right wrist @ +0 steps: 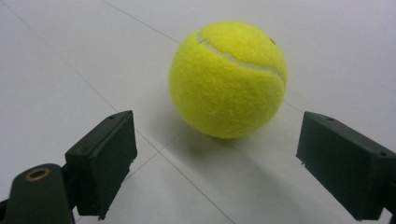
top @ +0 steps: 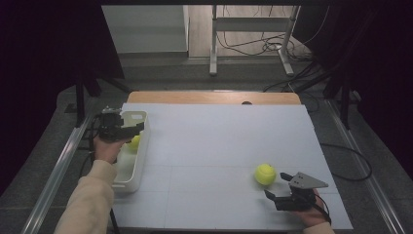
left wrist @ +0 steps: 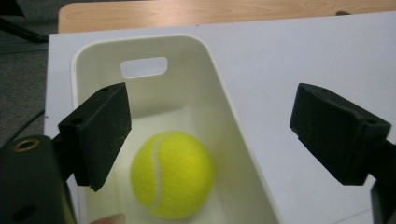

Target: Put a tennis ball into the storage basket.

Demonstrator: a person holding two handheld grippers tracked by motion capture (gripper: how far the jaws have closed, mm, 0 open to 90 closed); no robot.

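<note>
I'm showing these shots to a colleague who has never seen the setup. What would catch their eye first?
The two bright yellow tennis balls stand out against the pale scene: one ball in the bin lies inside the white bin at the table's left edge, beneath the open left gripper. The other ball sits on the white tabletop near the front right, just ahead of the open right gripper, which is not touching it.

Two tennis balls (top: 265,174) (top: 135,142), one white bin (top: 138,161), two tongs (top: 138,127) (top: 276,185).

1 ball (left wrist: 172,174) in bin (left wrist: 233,121)
</note>
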